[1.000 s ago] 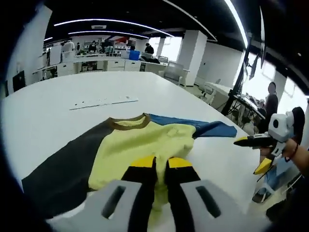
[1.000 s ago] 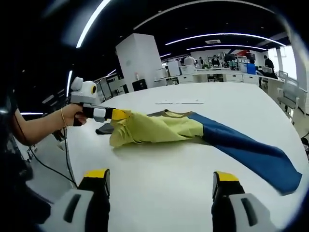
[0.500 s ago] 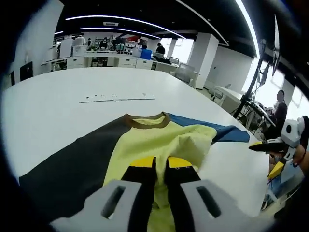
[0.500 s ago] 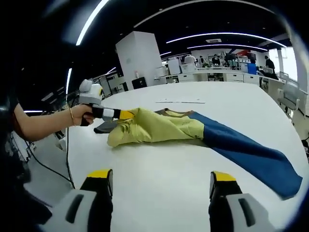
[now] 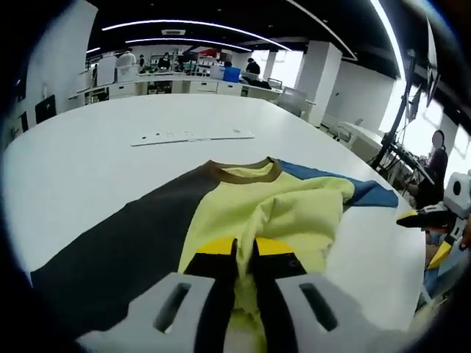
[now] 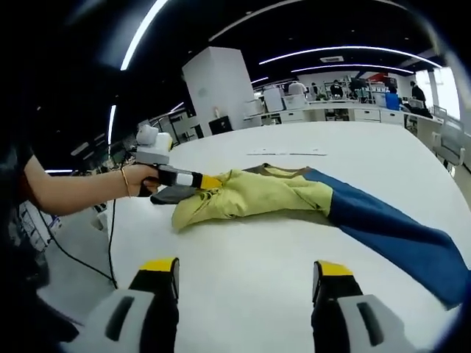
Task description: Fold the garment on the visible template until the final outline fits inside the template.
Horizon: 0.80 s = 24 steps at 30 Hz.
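Garment [image 5: 243,213] on the white table [image 5: 88,162]: a colour-block shirt with a yellow body, a dark grey sleeve, a blue sleeve and a brown collar. In the left gripper view the grey sleeve spreads flat toward the near left, the collar sits on the far side, and the blue sleeve runs off to the far right. The yellow body is bunched and rumpled near the camera.

Left gripper [image 5: 245,254]: yellow-tipped jaws pressed close together with a fold of yellow cloth pinched between them. In the right gripper view the same tool [image 6: 210,182] comes in from the left, held by a person's hand [image 6: 140,180], its tips buried in the lifted yellow edge of the garment [image 6: 257,197].

Right gripper [image 6: 245,273]: jaws spread wide, nothing between them, hovering over bare table [image 6: 243,243] on the near side of the garment, apart from the cloth. From here the blue sleeve [image 6: 397,235] stretches flat toward the near right. In the left gripper view this tool [image 5: 434,220] shows at the far right edge, off the table corner.

Thin white strip [image 5: 193,136] lying flat on the table beyond the collar, well apart from the garment. Desks and people in the far background.
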Available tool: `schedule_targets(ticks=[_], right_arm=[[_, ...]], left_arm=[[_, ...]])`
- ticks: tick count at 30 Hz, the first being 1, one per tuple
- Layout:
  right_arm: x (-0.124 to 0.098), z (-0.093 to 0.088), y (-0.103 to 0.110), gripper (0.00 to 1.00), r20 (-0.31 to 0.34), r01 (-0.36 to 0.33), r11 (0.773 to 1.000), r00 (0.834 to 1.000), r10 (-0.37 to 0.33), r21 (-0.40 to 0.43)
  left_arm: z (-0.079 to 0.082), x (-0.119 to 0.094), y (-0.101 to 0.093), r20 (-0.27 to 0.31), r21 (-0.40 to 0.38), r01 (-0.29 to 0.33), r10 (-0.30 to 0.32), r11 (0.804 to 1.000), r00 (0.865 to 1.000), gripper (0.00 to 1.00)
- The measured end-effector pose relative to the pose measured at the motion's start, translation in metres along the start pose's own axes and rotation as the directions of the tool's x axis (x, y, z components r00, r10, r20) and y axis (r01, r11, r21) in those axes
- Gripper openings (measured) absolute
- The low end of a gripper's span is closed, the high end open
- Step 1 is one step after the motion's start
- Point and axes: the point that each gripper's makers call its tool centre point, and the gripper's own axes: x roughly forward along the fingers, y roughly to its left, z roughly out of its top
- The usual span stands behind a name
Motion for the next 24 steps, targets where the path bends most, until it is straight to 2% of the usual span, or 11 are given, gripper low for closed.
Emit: schedule_targets(ticks=[14, 20, 24], right_arm=[[0.026, 0.004, 0.017, 0.63, -0.009, -0.065, 0.998, 0.998, 0.065, -0.016], [0.036, 0.005, 0.024, 0.60, -0.008, -0.093, 0.995, 0.996, 0.093, -0.019], [0.044, 0.006, 0.029, 0.59, -0.012, -0.115, 0.993, 0.993, 0.115, -0.022]], left_arm=[[-0.008, 0.003, 0.011, -0.027, 0.040, -0.048, 0.049, 0.998, 0.998, 0.10], [-0.003, -0.010, 0.014, -0.007, 0.054, -0.068, 0.069, 0.996, 0.998, 0.12], [0.000, -0.026, 0.012, 0.021, 0.027, -0.051, 0.051, 0.998, 0.998, 0.12]])
